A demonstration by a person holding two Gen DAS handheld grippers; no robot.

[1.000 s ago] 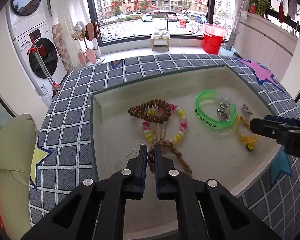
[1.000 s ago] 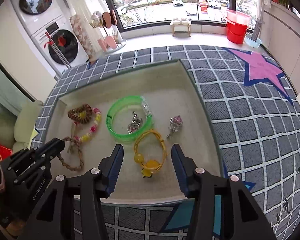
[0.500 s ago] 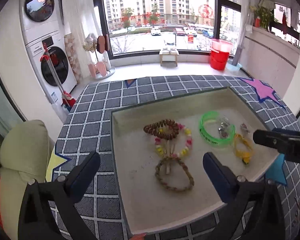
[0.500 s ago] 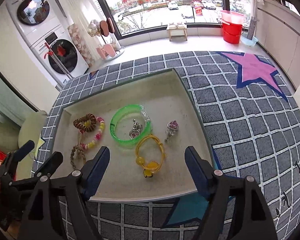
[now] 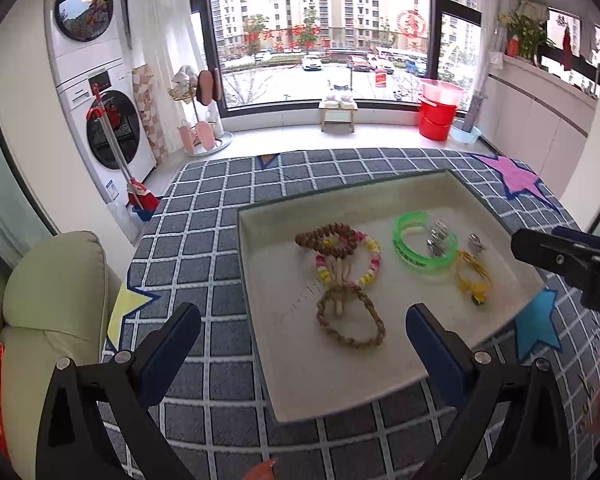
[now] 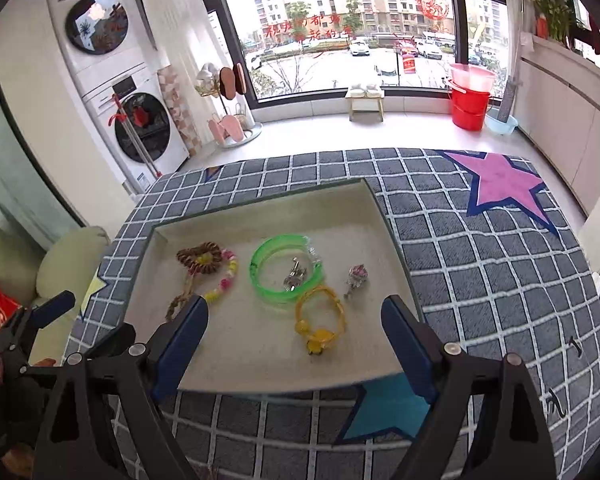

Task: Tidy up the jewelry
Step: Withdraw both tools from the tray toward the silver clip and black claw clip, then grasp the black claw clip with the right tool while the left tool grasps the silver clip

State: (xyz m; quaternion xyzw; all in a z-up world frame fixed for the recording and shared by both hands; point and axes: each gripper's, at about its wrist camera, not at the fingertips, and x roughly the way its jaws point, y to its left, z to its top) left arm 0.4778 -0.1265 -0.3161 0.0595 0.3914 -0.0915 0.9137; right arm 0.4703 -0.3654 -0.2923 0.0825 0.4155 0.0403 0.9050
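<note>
A shallow cream tray (image 5: 284, 376) (image 6: 172, 236) lies on a grey checked cloth. In it are a braided brown rope bracelet (image 5: 350, 320), a brown coil hair tie (image 5: 326, 236) (image 6: 200, 258), a pink-and-yellow bead bracelet (image 5: 370, 258) (image 6: 226, 280), a green bangle (image 5: 414, 254) (image 6: 268, 288) with a silver charm (image 6: 294, 276) inside, a yellow cord bracelet (image 5: 474, 276) (image 6: 320, 320) and a small pink charm (image 6: 356, 276). My left gripper (image 5: 302, 344) is wide open and empty above the tray's near edge. My right gripper (image 6: 296, 344) is wide open and empty over the yellow bracelet.
The checked cloth (image 6: 480, 264) with star patches covers the table. A pale green cushion (image 5: 56, 292) sits at the left. Stacked washing machines (image 5: 100, 92), a red bucket (image 5: 438, 116) and a small stool (image 5: 338, 110) stand by the window.
My left gripper has let go of the braided rope bracelet, opened wide and pulled back. My right gripper has opened wider and drawn back too.
</note>
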